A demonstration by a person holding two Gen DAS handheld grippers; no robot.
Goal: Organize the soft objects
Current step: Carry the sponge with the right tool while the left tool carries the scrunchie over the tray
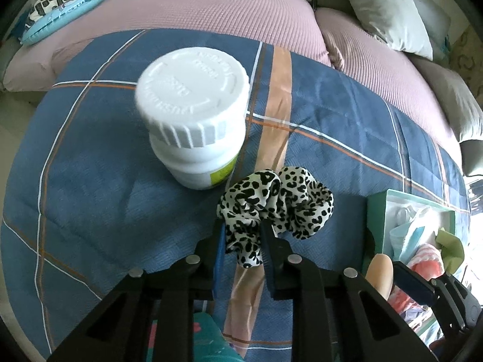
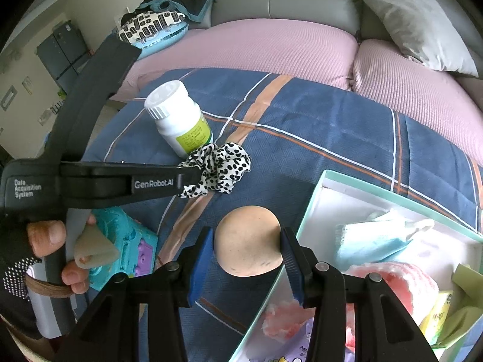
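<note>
My left gripper (image 1: 241,229) is shut on a black-and-white leopard scrunchie (image 1: 286,205), just above the blue plaid blanket (image 1: 90,181); it also shows in the right wrist view (image 2: 220,169). My right gripper (image 2: 246,241) is shut on a beige squishy ball (image 2: 247,241), held beside the left rim of a green-edged white box (image 2: 392,199). The box holds blue face masks (image 2: 371,241), pink fluffy items (image 2: 401,280) and green cloth (image 2: 465,286). The ball (image 1: 380,271) and box (image 1: 377,211) show at the lower right of the left wrist view.
A white pill bottle (image 1: 193,114) with a green label stands behind the scrunchie, also in the right wrist view (image 2: 178,117). A turquoise toy (image 2: 126,241) lies at lower left. Pink sofa cushions (image 2: 271,48), a grey pillow (image 2: 422,27) and a patterned pillow (image 2: 151,27) lie behind.
</note>
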